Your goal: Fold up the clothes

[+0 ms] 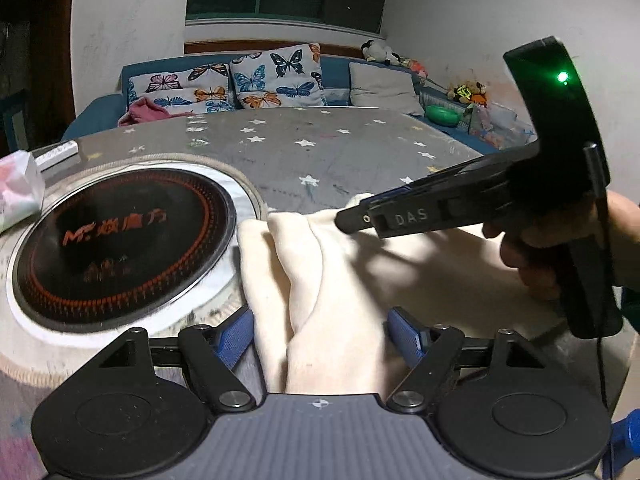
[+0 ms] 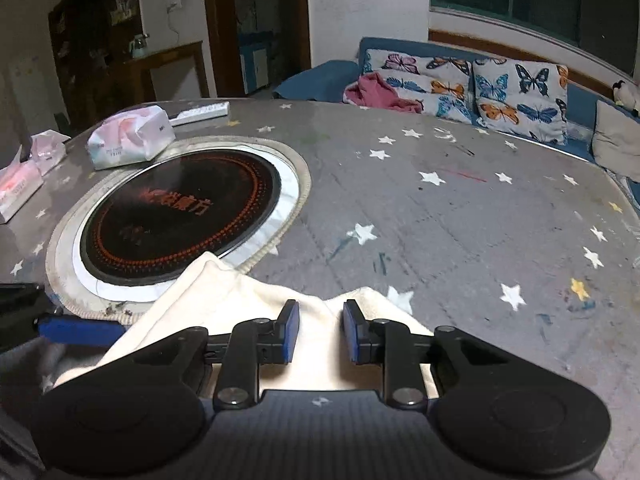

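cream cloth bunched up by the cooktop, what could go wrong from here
1. The cream cloth lies in loose ridges between the open left claw; closing now may pinch several layers and spoil the fold.
2. One corner lies on the rim of the round cooktop; dragging could snag it there.
3. The right claw has a fold rising between its pads, which may not be pressing on it, so the fold could slip out when pulled.

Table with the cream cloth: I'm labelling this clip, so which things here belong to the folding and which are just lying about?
Part of the folding:
- cream cloth
- left gripper
- right gripper

Just lying about:
- round cooktop
- tissue packs
- remote
- pink garment on the sofa
- butterfly cushions
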Demonstrator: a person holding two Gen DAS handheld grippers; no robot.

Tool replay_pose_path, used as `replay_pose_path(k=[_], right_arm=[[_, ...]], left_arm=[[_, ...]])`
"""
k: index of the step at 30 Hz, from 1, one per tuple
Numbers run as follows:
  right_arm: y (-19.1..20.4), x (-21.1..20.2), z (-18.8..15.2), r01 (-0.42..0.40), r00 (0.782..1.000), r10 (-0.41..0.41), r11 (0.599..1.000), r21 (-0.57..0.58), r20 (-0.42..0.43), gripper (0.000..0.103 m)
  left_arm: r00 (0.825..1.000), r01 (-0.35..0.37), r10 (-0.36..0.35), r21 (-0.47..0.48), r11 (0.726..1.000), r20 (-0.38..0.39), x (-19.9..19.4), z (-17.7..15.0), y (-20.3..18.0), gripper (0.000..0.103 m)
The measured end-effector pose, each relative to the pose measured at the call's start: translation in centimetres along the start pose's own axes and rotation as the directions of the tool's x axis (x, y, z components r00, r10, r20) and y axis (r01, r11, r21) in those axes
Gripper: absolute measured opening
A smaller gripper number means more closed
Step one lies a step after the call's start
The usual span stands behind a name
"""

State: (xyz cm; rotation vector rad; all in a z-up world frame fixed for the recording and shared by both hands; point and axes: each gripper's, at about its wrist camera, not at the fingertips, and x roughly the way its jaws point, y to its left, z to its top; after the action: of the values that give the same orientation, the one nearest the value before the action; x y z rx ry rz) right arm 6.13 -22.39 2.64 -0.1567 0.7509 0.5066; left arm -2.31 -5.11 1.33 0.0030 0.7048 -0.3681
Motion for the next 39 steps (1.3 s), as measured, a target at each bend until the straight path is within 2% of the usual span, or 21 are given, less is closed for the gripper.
replay_pose_path(k=[6, 10, 14, 16, 19, 25, 28, 31, 36, 39], right_arm=[[1.8, -0.4, -0.5, 0.002, 1.0, -0.001, 0.997, -0.079, 0.014, 0.024], [1.5, -1.4, -0.1, -0.016, 1.0, 0.018, 0.998, -0.06, 0.025, 0.023], [0.2, -4.6, -0.7, -0.02, 0.998, 0.021, 1.0, -0.009, 0.06, 0.023], [-0.7, -6.5, -1.6, 0.009, 0.998, -0.009, 1.0, -0.002, 0.063, 0.023], [-2.7, -8.9, -3.5, 0.067, 0.996, -0.069, 0.997, 0.034, 0.052, 0.023], [-7.5, -11.0, -7.0, 0.193, 0.98, -0.197, 0.967, 0.165, 0.005, 0.023], [-8.7, -10.7, -7.4, 0.195, 0.98, -0.2, 0.961, 0.198, 0.006, 0.022], [-9.0, -9.6, -7.5, 0.195, 0.98, -0.2, 0.96, 0.202, 0.005, 0.014], [-9.3, -9.0, -7.2, 0.218, 0.975, -0.224, 0.957, 0.192, 0.01, 0.014], [-8.7, -9.9, -6.4, 0.208, 0.975, -0.219, 0.964, 0.167, 0.049, 0.014]], left_arm=[[1.0, 0.01, -0.01, -0.008, 1.0, -0.001, -1.8, -1.5, 0.0, 0.076], [1.0, -0.006, 0.006, -0.005, 1.0, -0.002, -2.8, -1.8, 0.0, 0.077], [0.999, -0.034, 0.034, -0.001, 0.999, 0.034, -4.0, -1.1, -0.1, 0.092], [0.997, -0.033, 0.033, 0.013, 0.999, 0.065, -4.4, -0.4, -0.5, 0.093], [0.995, -0.028, 0.025, 0.025, 0.999, 0.099, -4.7, 0.4, -1.0, 0.103], [0.997, 0.0, -0.004, 0.042, 0.999, 0.08, -3.0, 1.8, -2.4, 0.103], [0.997, 0.027, -0.03, 0.051, 0.998, 0.068, -1.9, 2.5, -3.1, 0.103], [0.997, 0.037, -0.04, 0.053, 0.998, 0.065, -1.0, 2.9, -3.6, 0.103], [0.999, 0.032, -0.034, 0.042, 0.999, 0.032, 0.6, 2.9, -3.4, 0.103], [0.999, 0.039, -0.04, 0.039, 0.998, 0.024, 1.1, 2.8, -3.2, 0.103]])
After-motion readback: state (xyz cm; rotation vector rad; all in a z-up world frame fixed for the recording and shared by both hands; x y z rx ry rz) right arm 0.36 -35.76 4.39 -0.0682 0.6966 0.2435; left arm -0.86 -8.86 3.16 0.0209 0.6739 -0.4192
